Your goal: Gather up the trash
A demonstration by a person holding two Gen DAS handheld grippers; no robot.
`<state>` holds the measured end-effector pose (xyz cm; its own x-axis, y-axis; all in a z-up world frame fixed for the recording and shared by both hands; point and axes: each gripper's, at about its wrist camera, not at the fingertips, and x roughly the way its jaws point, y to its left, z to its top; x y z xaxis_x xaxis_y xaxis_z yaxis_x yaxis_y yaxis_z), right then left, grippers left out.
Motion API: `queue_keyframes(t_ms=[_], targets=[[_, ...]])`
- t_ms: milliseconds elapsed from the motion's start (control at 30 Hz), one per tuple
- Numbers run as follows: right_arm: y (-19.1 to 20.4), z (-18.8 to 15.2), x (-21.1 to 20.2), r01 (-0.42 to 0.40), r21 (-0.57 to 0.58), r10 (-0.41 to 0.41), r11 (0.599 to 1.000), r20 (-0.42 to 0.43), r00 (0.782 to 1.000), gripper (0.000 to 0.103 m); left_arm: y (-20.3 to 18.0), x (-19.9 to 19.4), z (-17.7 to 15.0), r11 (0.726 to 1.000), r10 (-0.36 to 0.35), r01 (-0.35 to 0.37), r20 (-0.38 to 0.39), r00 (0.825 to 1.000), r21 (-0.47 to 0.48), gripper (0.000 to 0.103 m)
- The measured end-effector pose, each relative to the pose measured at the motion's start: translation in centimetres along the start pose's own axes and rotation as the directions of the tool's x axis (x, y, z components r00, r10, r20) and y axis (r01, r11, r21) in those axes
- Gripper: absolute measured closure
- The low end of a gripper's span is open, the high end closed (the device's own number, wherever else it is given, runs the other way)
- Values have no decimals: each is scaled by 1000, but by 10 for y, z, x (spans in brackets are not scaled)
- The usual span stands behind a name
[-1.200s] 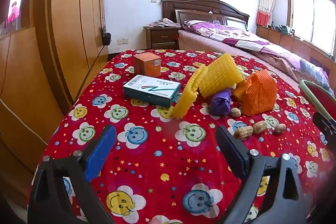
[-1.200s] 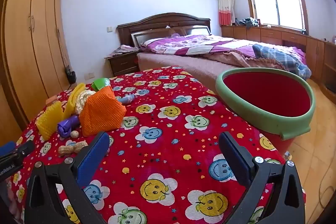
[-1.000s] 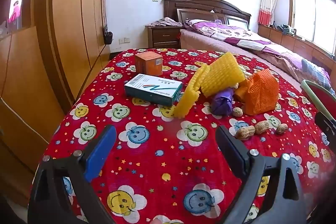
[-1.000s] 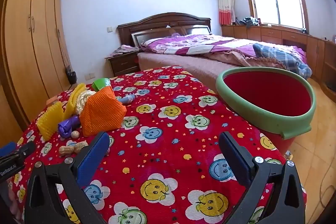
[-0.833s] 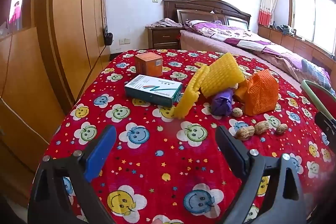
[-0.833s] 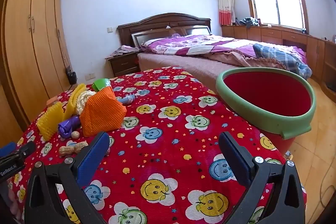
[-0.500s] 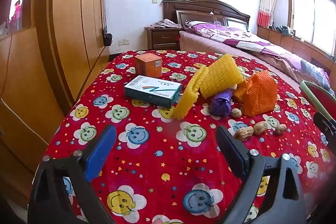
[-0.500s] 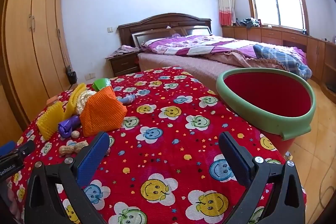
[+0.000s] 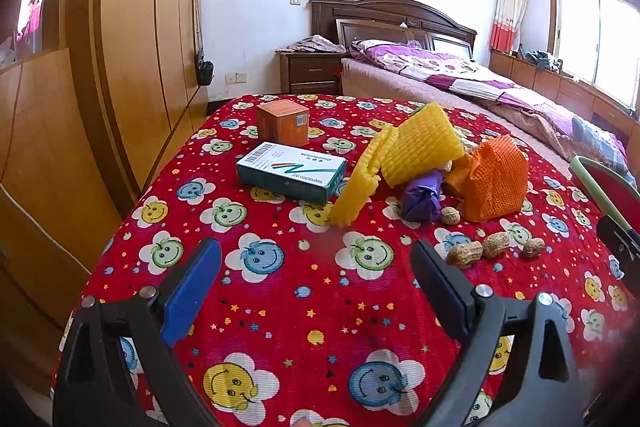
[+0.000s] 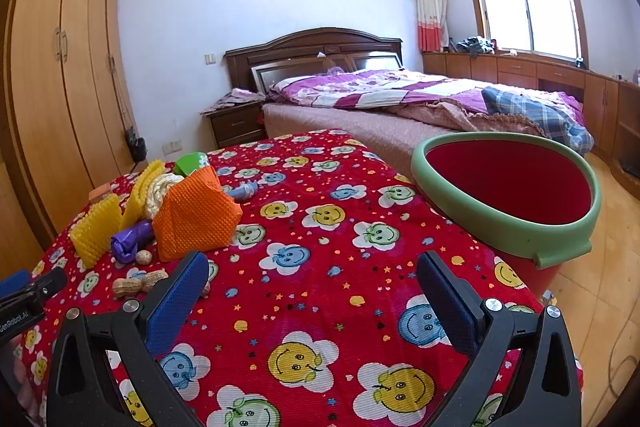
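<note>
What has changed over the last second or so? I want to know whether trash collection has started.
Nothing visibly changed. Both the left gripper and right gripper hang open and empty over the tablecloth, the trash pile lies untouched, and the bin stays put.

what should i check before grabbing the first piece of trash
1. Left gripper jaws open, nothing held: ok.
2. Right gripper jaws open, nothing held: ok.
3. Bin upright by the table edge, mouth unobstructed: ok.
4. Trash within view: orange net, yellow net, purple wrapper, peanuts lie on the cloth: ok.
5. Nets lean on each other, may drag neighbours: not ok.
6. Whether the boxes count as trash: cannot tell.
</note>
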<state>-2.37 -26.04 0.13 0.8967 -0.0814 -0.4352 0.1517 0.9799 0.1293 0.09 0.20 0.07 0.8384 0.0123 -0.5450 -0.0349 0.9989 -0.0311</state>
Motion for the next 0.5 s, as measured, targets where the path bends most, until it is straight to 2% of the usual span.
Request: queue_keyframes(t_ms=[500], targets=[[-1, 1, 0, -4, 7, 4, 1000, 0, 1000, 0, 1, 1, 0, 1000, -1, 1, 3, 1000, 1, 8]])
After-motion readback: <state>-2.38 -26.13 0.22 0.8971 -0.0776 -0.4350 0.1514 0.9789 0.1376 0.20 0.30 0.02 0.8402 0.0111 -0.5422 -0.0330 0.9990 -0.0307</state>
